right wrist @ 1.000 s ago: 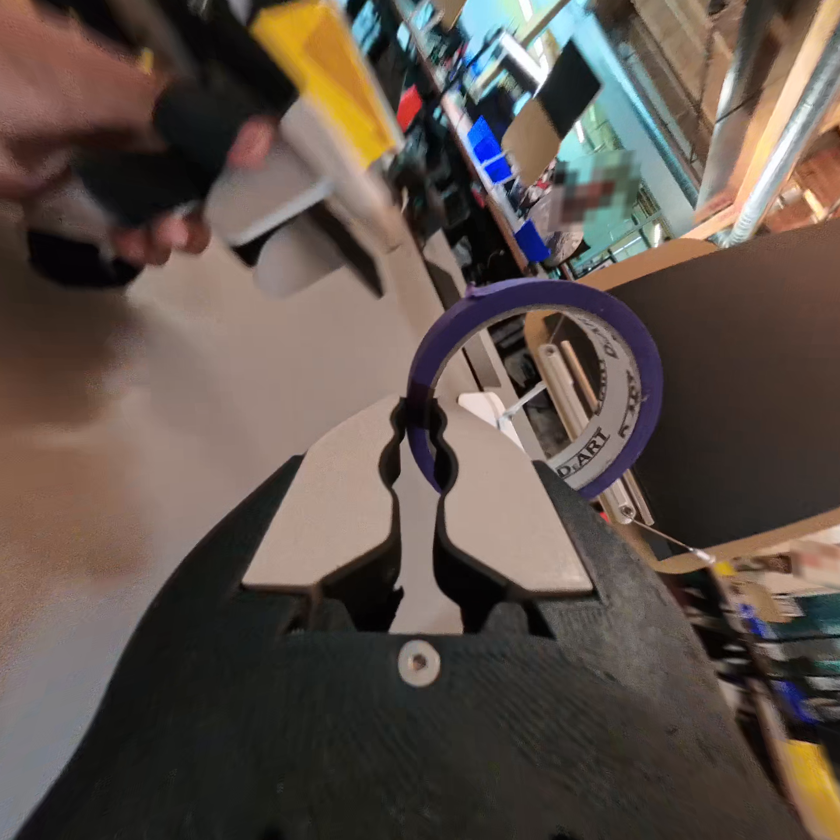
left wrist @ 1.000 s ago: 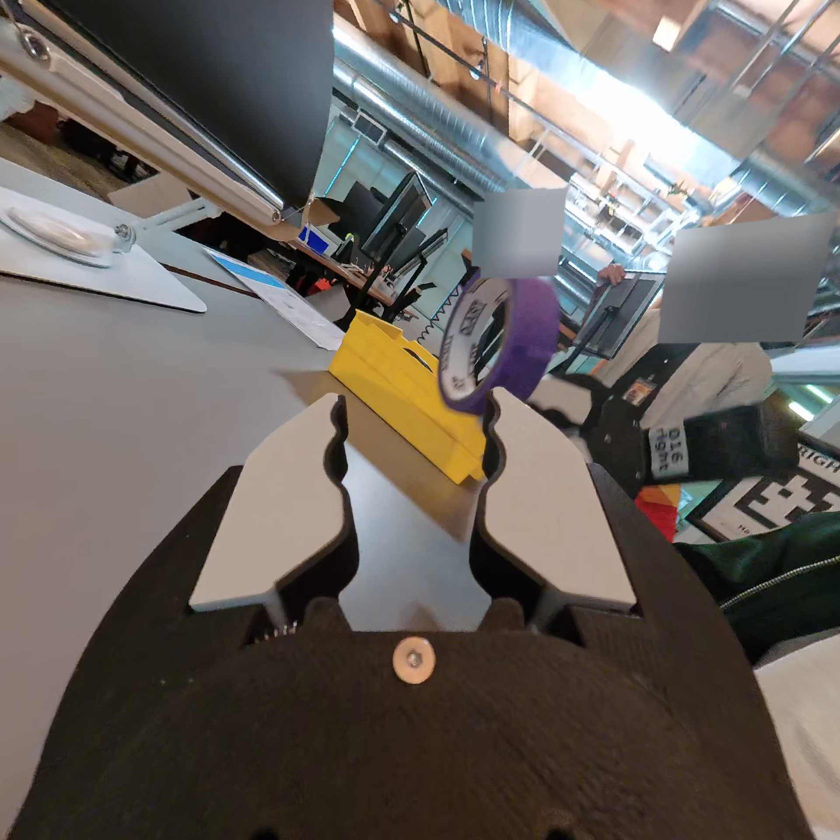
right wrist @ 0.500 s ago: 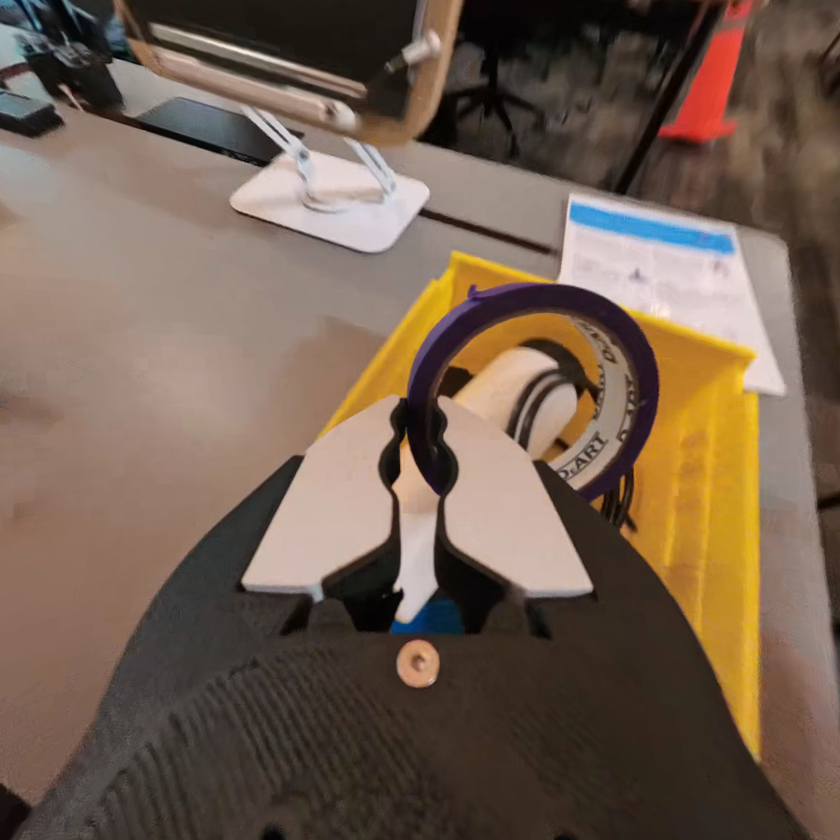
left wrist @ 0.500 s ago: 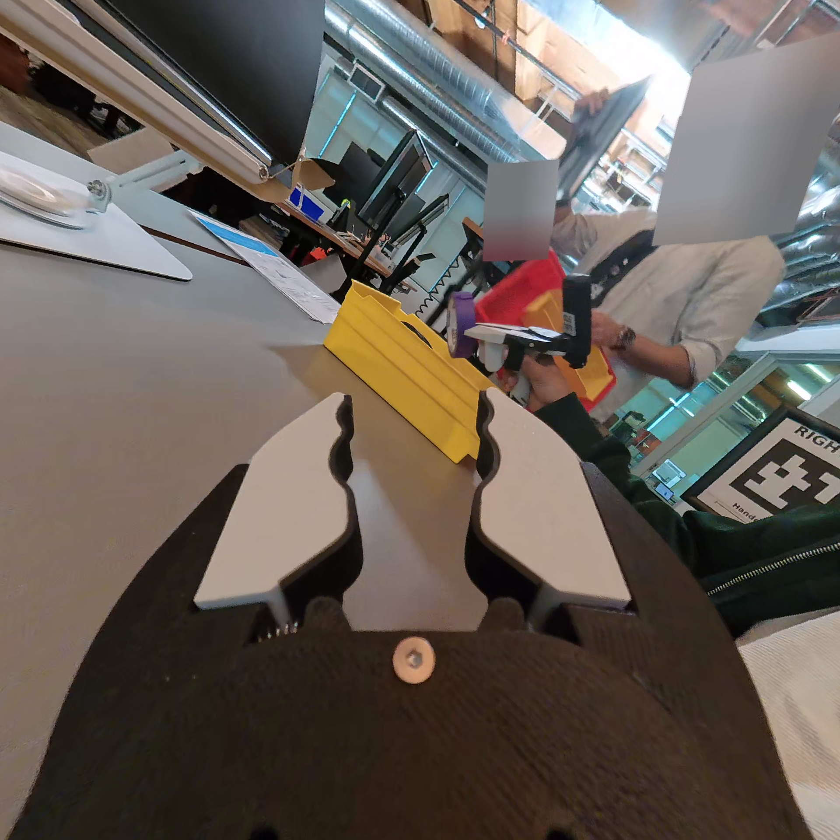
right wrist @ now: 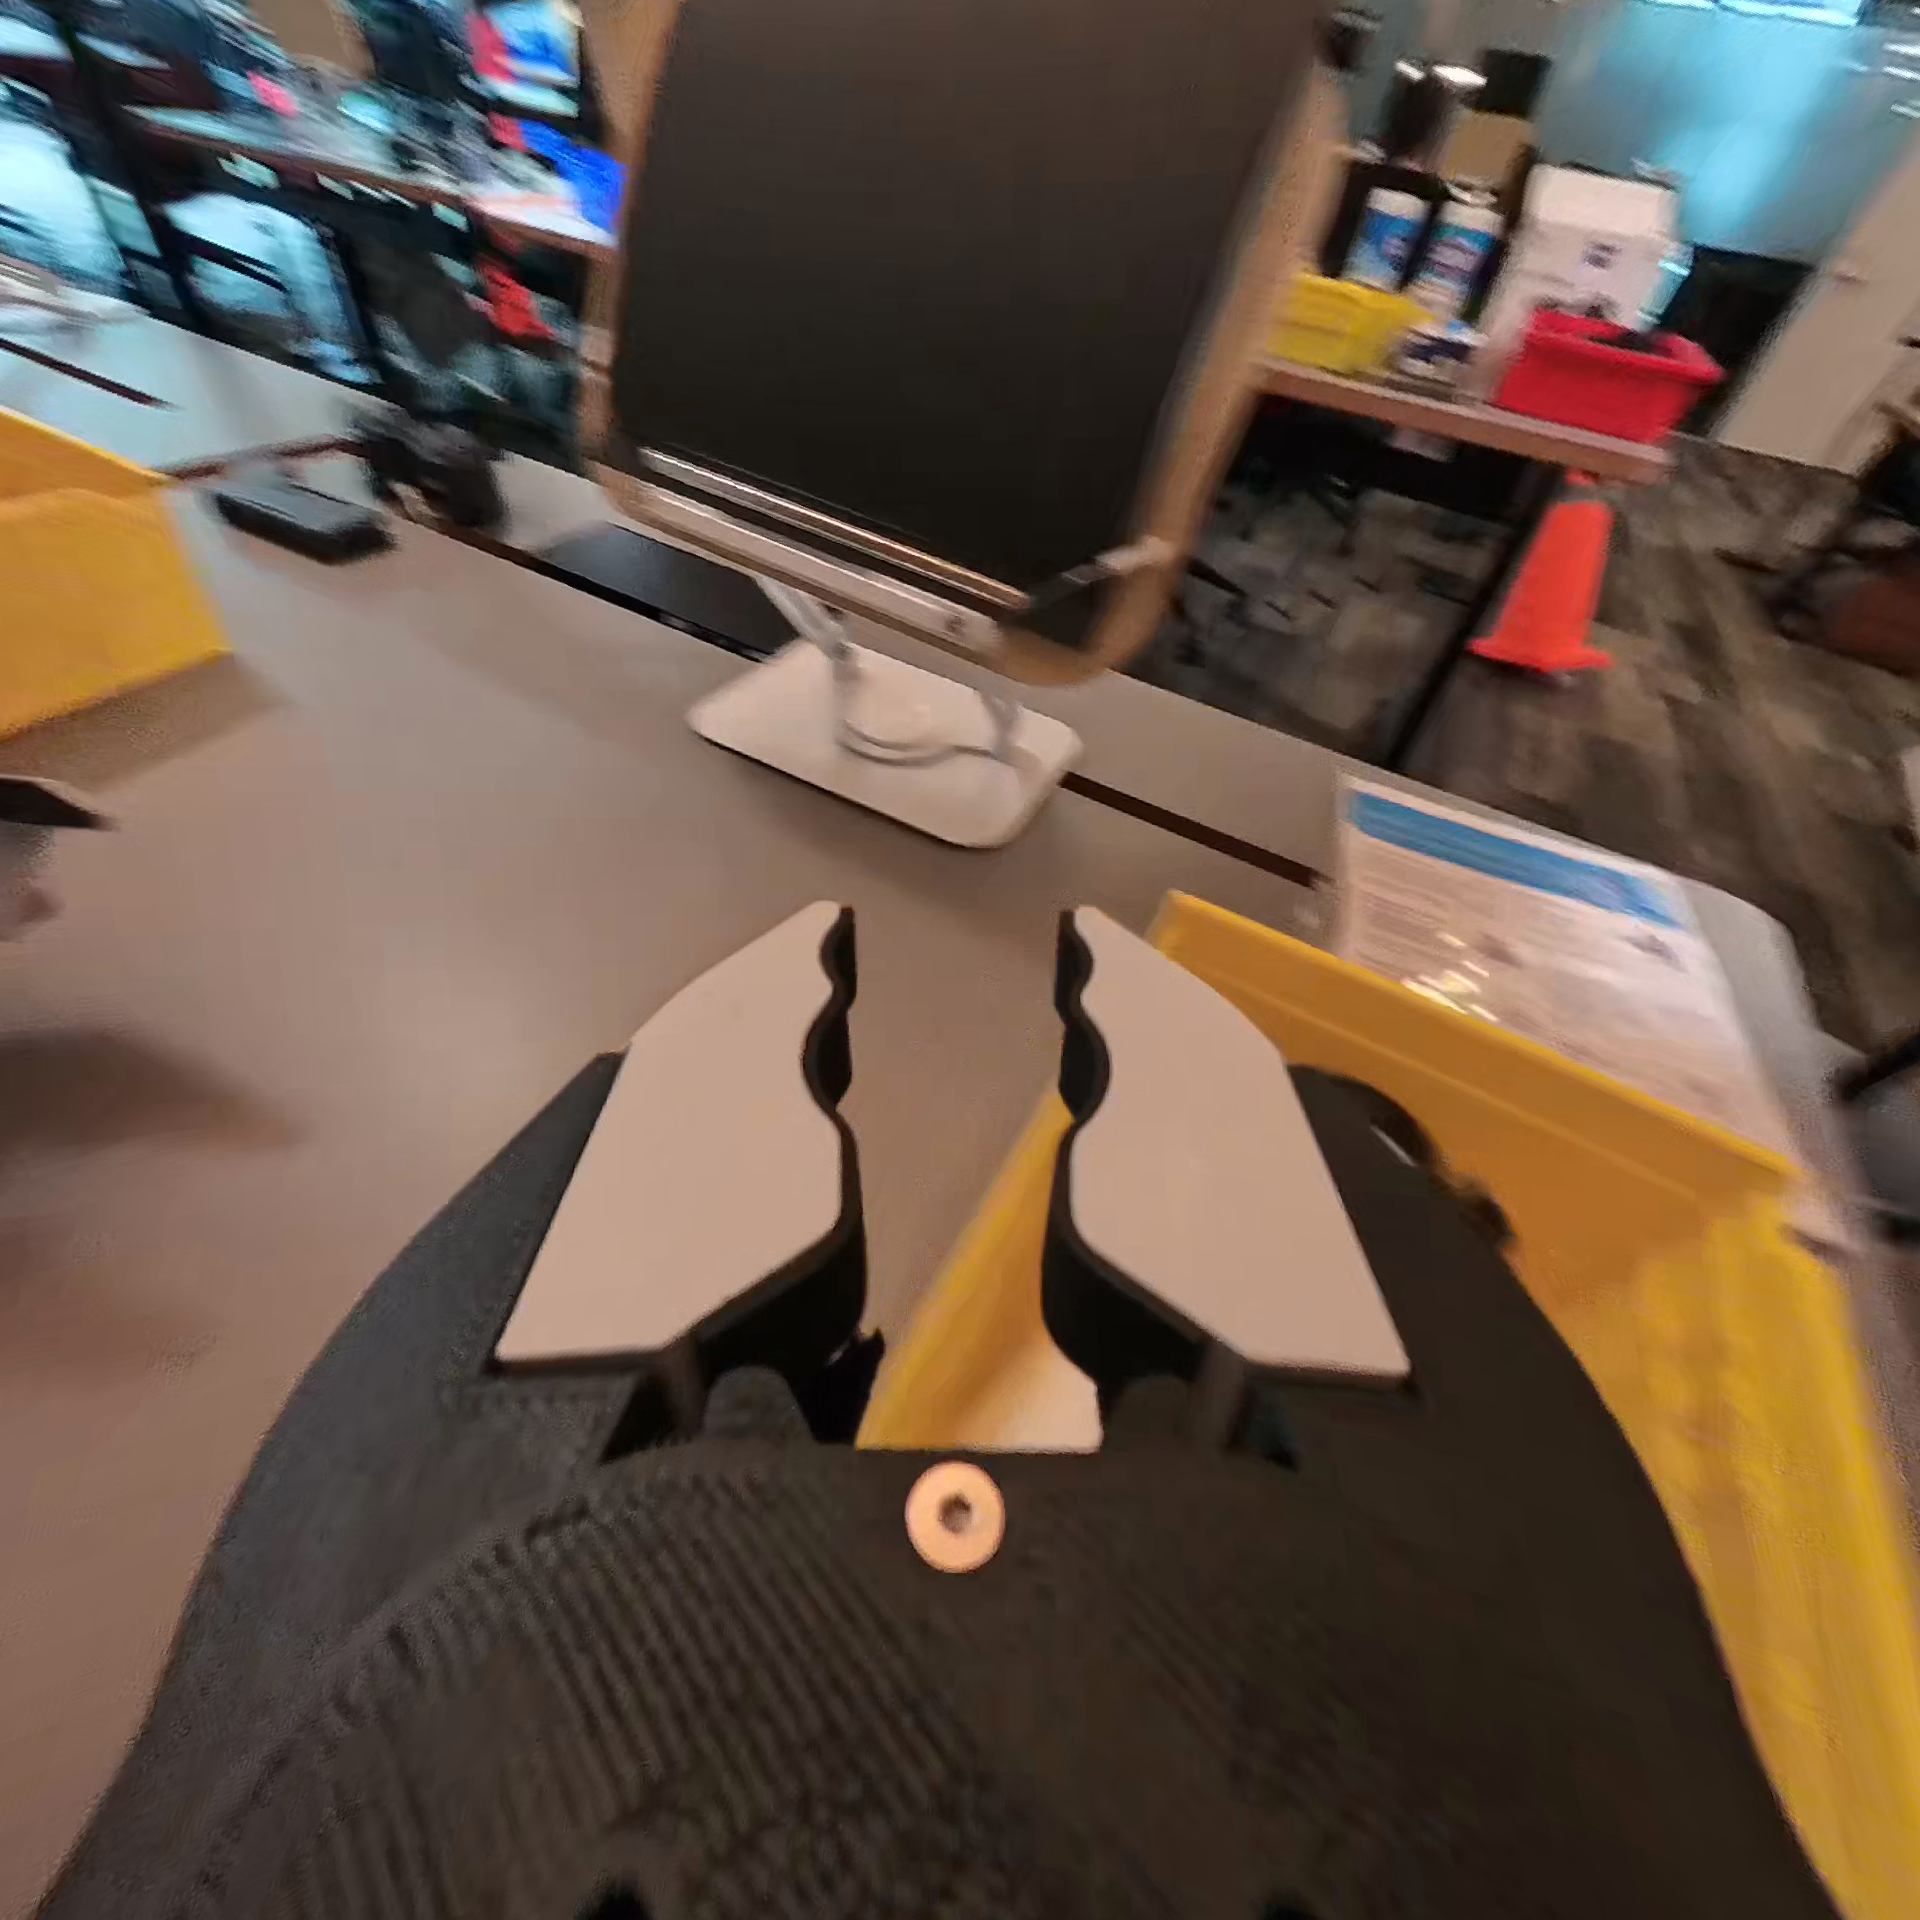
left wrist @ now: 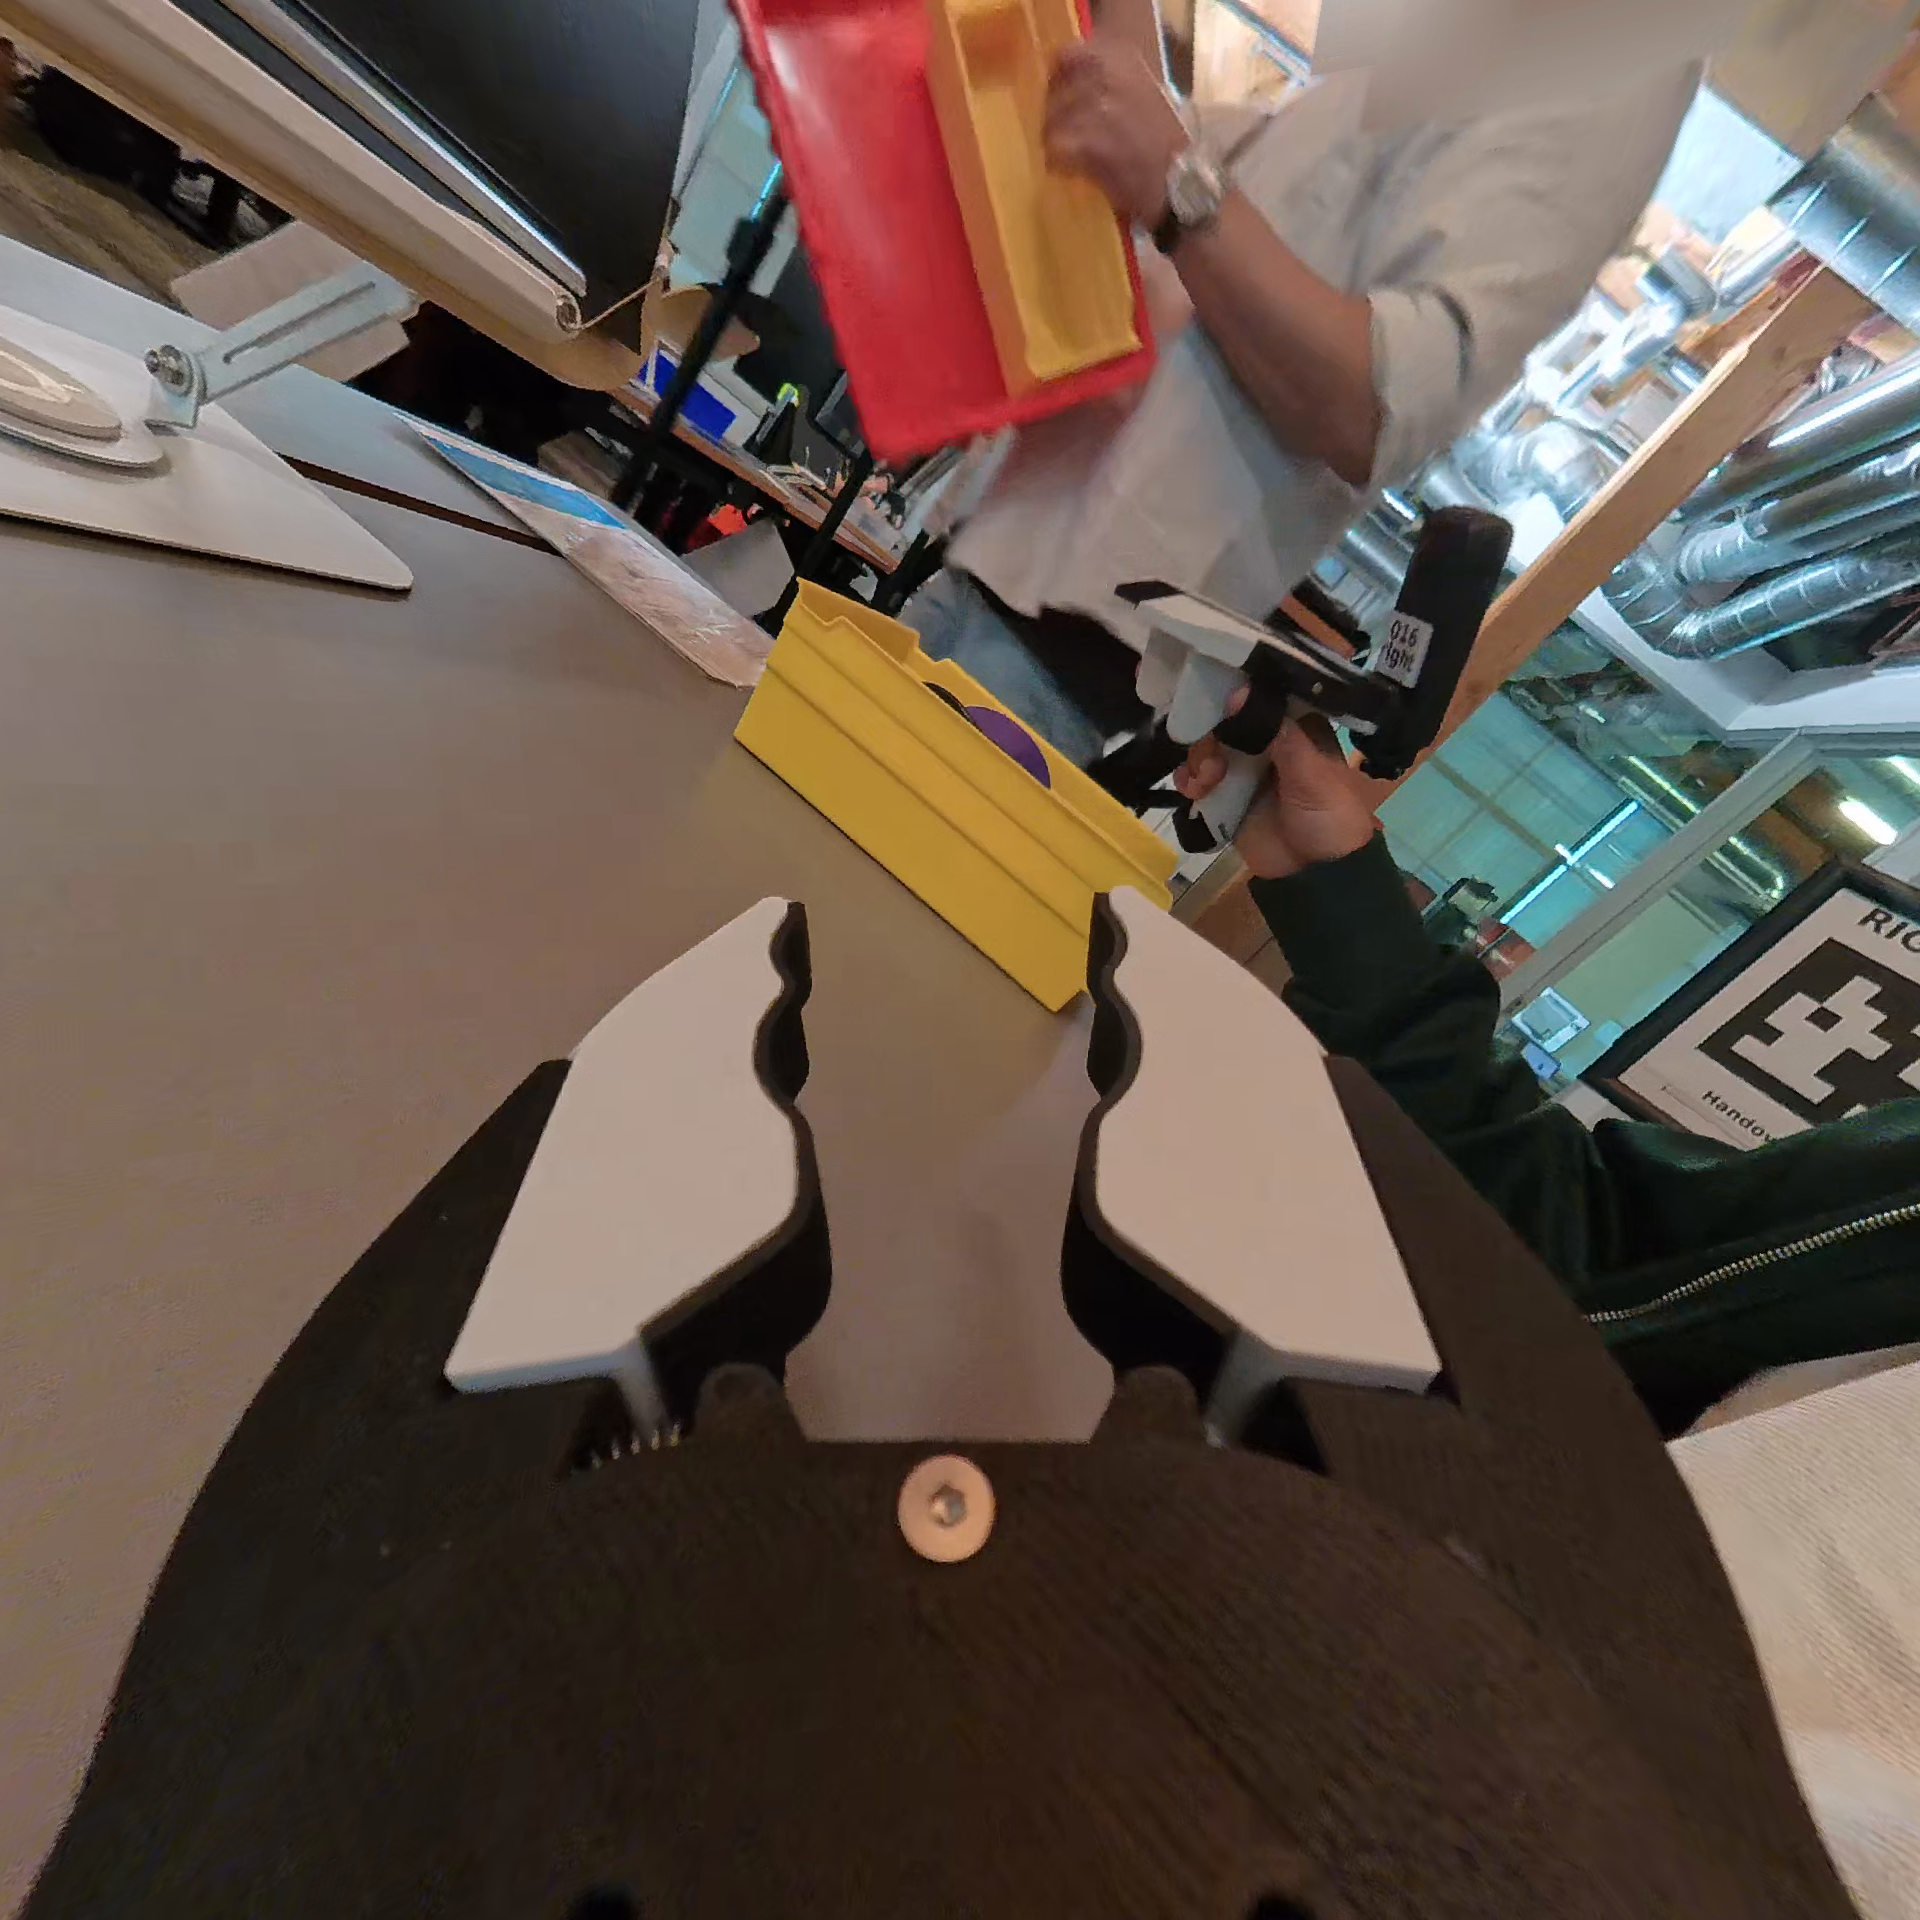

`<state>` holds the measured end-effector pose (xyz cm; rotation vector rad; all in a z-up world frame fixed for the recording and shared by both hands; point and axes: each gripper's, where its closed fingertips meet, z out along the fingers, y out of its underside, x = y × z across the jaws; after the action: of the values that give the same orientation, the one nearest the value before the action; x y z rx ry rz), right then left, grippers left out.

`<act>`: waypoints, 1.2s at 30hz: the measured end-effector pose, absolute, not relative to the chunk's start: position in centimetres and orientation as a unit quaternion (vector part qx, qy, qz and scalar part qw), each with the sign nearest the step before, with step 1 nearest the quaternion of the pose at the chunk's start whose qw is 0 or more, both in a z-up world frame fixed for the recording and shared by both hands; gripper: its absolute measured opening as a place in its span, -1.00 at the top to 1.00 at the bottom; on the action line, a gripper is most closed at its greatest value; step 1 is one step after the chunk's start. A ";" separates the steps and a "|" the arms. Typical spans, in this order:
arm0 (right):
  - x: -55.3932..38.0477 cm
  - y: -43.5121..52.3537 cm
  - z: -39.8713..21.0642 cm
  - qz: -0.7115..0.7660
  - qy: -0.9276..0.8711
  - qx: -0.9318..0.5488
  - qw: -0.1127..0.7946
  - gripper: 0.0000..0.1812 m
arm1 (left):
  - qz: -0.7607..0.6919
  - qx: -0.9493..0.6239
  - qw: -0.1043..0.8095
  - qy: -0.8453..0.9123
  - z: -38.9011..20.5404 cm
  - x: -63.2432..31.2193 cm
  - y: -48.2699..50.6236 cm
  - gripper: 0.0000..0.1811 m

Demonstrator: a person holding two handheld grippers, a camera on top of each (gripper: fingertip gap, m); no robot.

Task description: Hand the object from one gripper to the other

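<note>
The purple tape roll [left wrist: 1006, 750] lies inside the yellow bin [left wrist: 935, 821] on the grey table; only its top edge shows above the bin wall in the left wrist view. My left gripper [left wrist: 945, 925] is open and empty, low over the table, a short way in front of the bin. My right gripper [right wrist: 954, 930] is open and empty, above the bin's left wall [right wrist: 1455, 1081]. It also shows in the left wrist view [left wrist: 1195, 644], held up behind the bin. The tape is hidden in the right wrist view.
A monitor on a white stand [right wrist: 894, 748] stands at the back of the table. A blue and white sheet [right wrist: 1527, 956] lies beyond the bin. A standing person holds red and orange bins [left wrist: 956, 208] above it. Another yellow bin [right wrist: 83, 603] is far left.
My right gripper carried the tape away from my left gripper to the yellow bin, opened and let it go there. The tape now lies in the bin. My left gripper stayed open.
</note>
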<state>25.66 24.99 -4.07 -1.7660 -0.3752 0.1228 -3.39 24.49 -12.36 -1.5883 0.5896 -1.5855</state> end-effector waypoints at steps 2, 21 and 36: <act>20.6 25.2 -4.2 0.119 -0.201 -0.744 0.627 0.61 | -0.616 -0.632 0.402 0.243 -12.5 -3.3 24.4 0.42; 7.5 25.9 -14.4 0.364 -0.210 -0.723 0.548 0.66 | -0.566 -0.638 0.442 0.280 -7.4 -6.3 24.7 0.79; 7.9 26.2 -15.1 0.335 -0.230 -0.736 0.541 0.67 | -0.054 -0.972 0.201 0.105 -18.2 -42.8 27.6 0.73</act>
<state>7.95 26.23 -15.13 -1.7484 -0.5459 0.7966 -42.79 27.57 -18.18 -2.7162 0.2944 -0.1510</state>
